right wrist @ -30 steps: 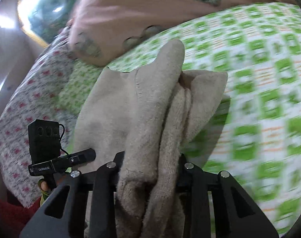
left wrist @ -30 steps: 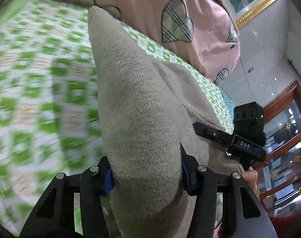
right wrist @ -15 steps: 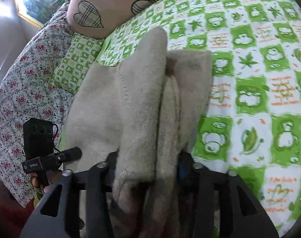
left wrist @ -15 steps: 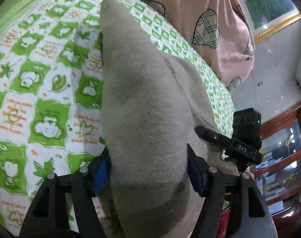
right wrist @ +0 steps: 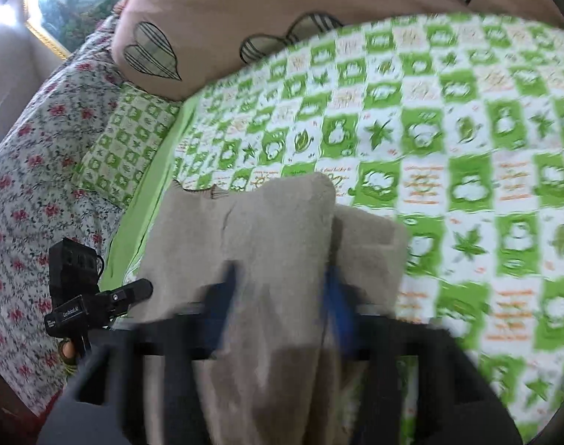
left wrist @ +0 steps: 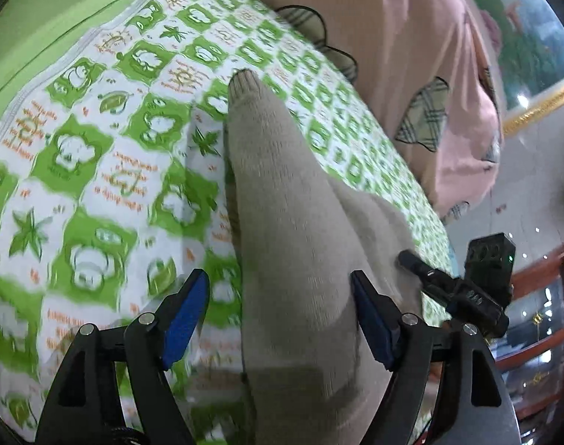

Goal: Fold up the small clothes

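A beige knitted garment [left wrist: 293, 244] lies folded on the green and white checked bedspread [left wrist: 96, 155]. In the left wrist view my left gripper [left wrist: 278, 296] is open, its blue pads [left wrist: 185, 307] apart on either side of the garment's raised fold. The right gripper shows at the right [left wrist: 464, 289]. In the right wrist view the garment [right wrist: 274, 259] runs between my right gripper's fingers [right wrist: 278, 296]; they are motion-blurred, and the jaws look parted with the cloth lying loosely between them. The left gripper shows at the left [right wrist: 92, 300].
A pink quilt with plaid hearts [left wrist: 412, 59] lies at the head of the bed, also in the right wrist view [right wrist: 245, 18]. A floral sheet [right wrist: 29, 170] and a green checked pillow [right wrist: 130, 129] lie at the left. A wooden cabinet [left wrist: 541, 326] stands beside the bed.
Both grippers lowered the garment onto the bedspread. The left jaws have opened and let go of the cloth; the right jaws have spread and are pulling back.
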Demonstrator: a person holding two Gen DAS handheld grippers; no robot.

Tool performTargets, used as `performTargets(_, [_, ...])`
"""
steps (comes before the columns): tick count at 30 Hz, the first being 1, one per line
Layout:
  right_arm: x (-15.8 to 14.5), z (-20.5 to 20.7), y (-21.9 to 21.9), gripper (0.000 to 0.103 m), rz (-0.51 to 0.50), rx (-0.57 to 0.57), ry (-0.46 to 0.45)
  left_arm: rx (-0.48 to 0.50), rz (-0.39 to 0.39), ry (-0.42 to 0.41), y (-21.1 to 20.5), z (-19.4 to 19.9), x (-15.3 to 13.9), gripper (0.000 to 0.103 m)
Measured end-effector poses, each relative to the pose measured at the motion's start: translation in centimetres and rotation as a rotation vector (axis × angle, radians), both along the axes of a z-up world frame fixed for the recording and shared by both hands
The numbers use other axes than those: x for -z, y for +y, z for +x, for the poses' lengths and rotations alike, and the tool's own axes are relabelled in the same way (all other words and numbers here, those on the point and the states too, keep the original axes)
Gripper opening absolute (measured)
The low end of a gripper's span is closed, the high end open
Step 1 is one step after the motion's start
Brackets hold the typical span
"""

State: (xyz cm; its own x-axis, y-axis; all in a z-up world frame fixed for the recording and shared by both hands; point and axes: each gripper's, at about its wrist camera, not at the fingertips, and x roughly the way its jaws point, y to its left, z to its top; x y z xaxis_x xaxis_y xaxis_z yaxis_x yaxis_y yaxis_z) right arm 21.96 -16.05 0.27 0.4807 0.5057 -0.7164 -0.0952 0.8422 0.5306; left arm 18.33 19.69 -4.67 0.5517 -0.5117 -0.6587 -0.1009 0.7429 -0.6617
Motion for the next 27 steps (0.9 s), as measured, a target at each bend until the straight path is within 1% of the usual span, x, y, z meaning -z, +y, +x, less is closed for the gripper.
performTargets(1, [-0.2, -0.2, 0.0, 0.015, 0.001, 0.009, -0.01, -0.006, 0.018, 0.0, -0.2, 0.5, -0.1, 0.076])
performTargets(2, [-0.7, -0.6, -0.3, 0.011, 0.027, 0.017, -0.034, -0.012, 0.041, -0.006, -0.4, 1.0, -0.4, 0.076])
performTargets(4, [-2.0, -2.2, -1.4, 0.009, 0.101, 0.037, -0.116, -0.023, 0.093, -0.025, -0.9, 1.9, -1.0, 0.068])
performTargets(5, [-2.3, -3.1, -2.1, 0.009, 0.098, 0.068, -0.143, -0.023, 0.121, -0.031, -1.2, 2.5, -1.2, 0.065])
performTargets(6, [-2.0, -3.8, -2.7, 0.009, 0.079, 0.101, -0.139, -0.022, 0.139, -0.036, -1.6, 3.2, -1.2, 0.056])
performTargets(7, [-1.5, -4.0, -3.1, 0.009, 0.06, 0.121, -0.126, -0.019, 0.163, -0.041, -1.8, 4.0, -1.2, 0.045])
performTargets(8, [-0.5, -4.0, -3.4, 0.009, 0.035, 0.143, -0.102, -0.019, 0.19, -0.038, -1.9, 4.5, -1.2, 0.038])
performTargets(9, [0.3, -3.8, -3.6, 0.009, 0.034, 0.149, -0.081, -0.026, 0.25, -0.028, -2.2, 5.5, -1.1, 0.033])
performTargets(10, [1.4, -3.5, -4.0, 0.009, 0.054, 0.159, -0.051, -0.03, 0.291, -0.021, -2.7, 6.3, -1.1, 0.032])
performTargets(11, [2.1, -3.3, -4.3, 0.009, 0.07, 0.168, -0.035, -0.03, 0.322, -0.017, -2.9, 6.8, -1.0, 0.032])
performTargets(12, [2.5, -3.1, -4.3, 0.011, 0.076, 0.173, -0.029, -0.026, 0.35, -0.013, -3.1, 7.2, -1.0, 0.032])
performTargets(14, [2.3, -3.1, -4.5, 0.015, 0.076, 0.175, -0.025, -0.02, 0.368, -0.009, -3.3, 7.2, -1.3, 0.03])
performTargets(15, [1.8, -3.2, -4.5, 0.021, 0.074, 0.175, -0.021, -0.018, 0.369, -0.015, -3.4, 6.7, -1.7, 0.03])
performTargets(16, [1.3, -3.4, -4.6, 0.025, 0.073, 0.17, -0.02, -0.015, 0.366, -0.026, -3.4, 5.9, -2.3, 0.03])
performTargets(17, [0.9, -3.8, -4.7, 0.032, 0.074, 0.163, -0.027, -0.013, 0.367, -0.04, -3.4, 5.0, -2.8, 0.03])
performTargets(18, [0.2, -4.5, -4.8, 0.039, 0.075, 0.154, -0.042, -0.01, 0.372, -0.057, -3.5, 3.6, -3.5, 0.033])
performTargets(20, [-1.0, -6.1, -4.9, 0.045, 0.073, 0.14, -0.073, -0.002, 0.371, -0.083, -3.7, 0.4, -4.6, 0.037])
performTargets(21, [-1.5, -6.9, -4.9, 0.046, 0.076, 0.13, -0.083, 0.003, 0.363, -0.096, -3.9, -1.9, -5.2, 0.04])
performTargets(23, [-2.1, -8.7, -5.0, 0.046, 0.078, 0.11, -0.092, 0.011, 0.365, -0.118, -4.4, -5.5, -6.1, 0.041])
performTargets(24, [-2.3, -10.1, -4.9, 0.046, 0.072, 0.098, -0.095, 0.025, 0.369, -0.132, -4.9, -8.2, -6.5, 0.043])
performTargets(26, [-2.3, -11.7, -4.7, 0.047, 0.069, 0.081, -0.096, 0.044, 0.385, -0.147, -6.0, -11.5, -6.8, 0.049])
performTargets(27, [-2.3, -13.0, -4.5, 0.048, 0.067, 0.068, -0.096, 0.056, 0.396, -0.157, -6.8, -13.8, -6.8, 0.052])
